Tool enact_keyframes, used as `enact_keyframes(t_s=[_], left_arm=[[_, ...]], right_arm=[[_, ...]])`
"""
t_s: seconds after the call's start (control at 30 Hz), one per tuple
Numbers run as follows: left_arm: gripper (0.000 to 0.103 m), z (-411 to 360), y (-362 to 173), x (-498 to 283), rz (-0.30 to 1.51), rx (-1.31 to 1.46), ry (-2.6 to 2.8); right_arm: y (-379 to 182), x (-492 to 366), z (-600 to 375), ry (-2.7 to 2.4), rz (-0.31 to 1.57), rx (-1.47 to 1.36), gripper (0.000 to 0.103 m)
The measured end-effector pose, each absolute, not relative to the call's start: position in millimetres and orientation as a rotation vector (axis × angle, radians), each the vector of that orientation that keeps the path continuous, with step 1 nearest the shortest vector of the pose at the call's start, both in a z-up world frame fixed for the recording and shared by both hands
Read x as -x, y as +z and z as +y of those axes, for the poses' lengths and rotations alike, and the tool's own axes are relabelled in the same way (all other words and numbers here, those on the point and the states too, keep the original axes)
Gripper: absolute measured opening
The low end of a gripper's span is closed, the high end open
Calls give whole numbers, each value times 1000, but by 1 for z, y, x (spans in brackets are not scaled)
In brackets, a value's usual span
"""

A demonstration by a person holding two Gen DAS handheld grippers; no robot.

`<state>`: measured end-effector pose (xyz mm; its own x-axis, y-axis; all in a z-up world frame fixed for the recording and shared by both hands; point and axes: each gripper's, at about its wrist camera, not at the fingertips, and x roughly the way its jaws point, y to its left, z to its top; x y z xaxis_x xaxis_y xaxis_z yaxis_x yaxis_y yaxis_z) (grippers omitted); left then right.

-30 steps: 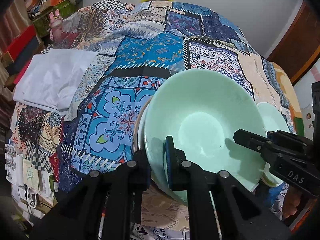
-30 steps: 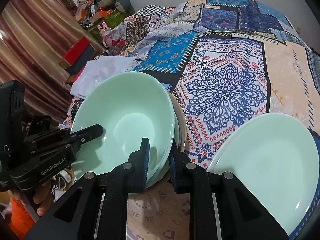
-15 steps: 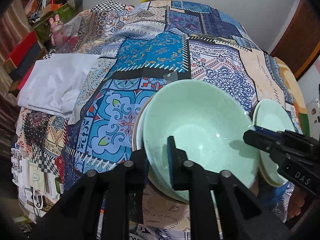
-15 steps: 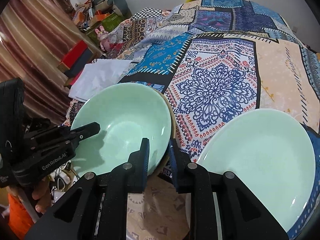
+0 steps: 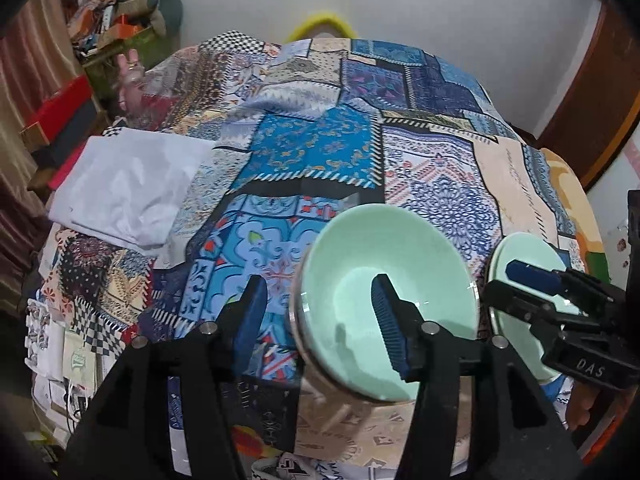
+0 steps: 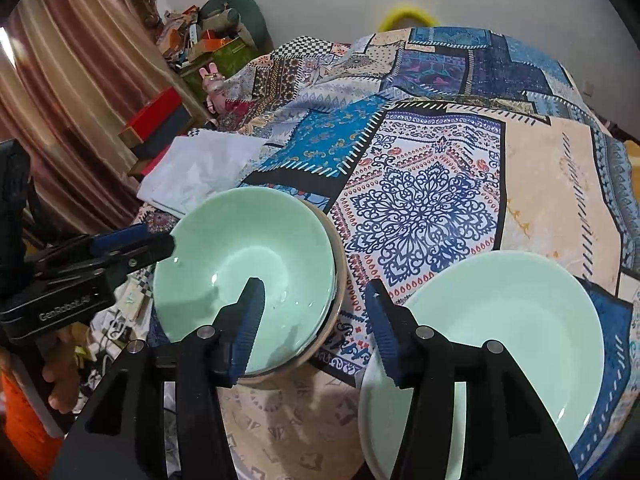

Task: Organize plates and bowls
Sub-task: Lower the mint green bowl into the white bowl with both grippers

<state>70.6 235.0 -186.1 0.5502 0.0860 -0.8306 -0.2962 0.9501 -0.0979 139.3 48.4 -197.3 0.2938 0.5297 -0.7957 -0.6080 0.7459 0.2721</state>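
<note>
A mint-green bowl rests nested in a tan-rimmed dish on the patchwork cloth. My left gripper straddles the bowl's left rim. Its jaws are opening and the blue pads stand off the rim. My right gripper straddles the bowl's right rim the same way, jaws opening, pads clear of it. Each gripper shows in the other's view: the right gripper and the left gripper. A mint-green plate lies just right of the bowl.
The patchwork cloth covers a wide surface that stretches back towards the wall. A folded white sheet lies at its left edge. Red boxes and clutter stand beyond the left side. A person's hand holds the left gripper.
Both grippers were shut on the bowl's rim, left and right. Their jaws have now spread and let it go. The left gripper has drawn up and away, so the bowl looks smaller.
</note>
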Motion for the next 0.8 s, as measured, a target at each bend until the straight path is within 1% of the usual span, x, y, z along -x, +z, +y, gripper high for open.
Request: enact_keyframes(t_s=[0.2, 0.4, 0.67, 0.73, 0.8], left_arm=[[55, 247, -206, -64, 995, 270, 235], [55, 248, -227, -65, 1037, 290, 212], [55, 250, -241, -68, 1049, 331, 175], [57, 250, -243, -68, 1049, 329, 183], [57, 252, -247, -69, 1057, 335, 179]], right_arm=[[-209, -144, 55, 735, 1048, 115, 49], [-225, -153, 60, 750, 1125, 73, 49], [-235, -155, 70, 786, 1175, 83, 49], [-236, -155, 72, 787, 1178, 88, 49], [-239, -153, 74, 795, 1189, 91, 46]])
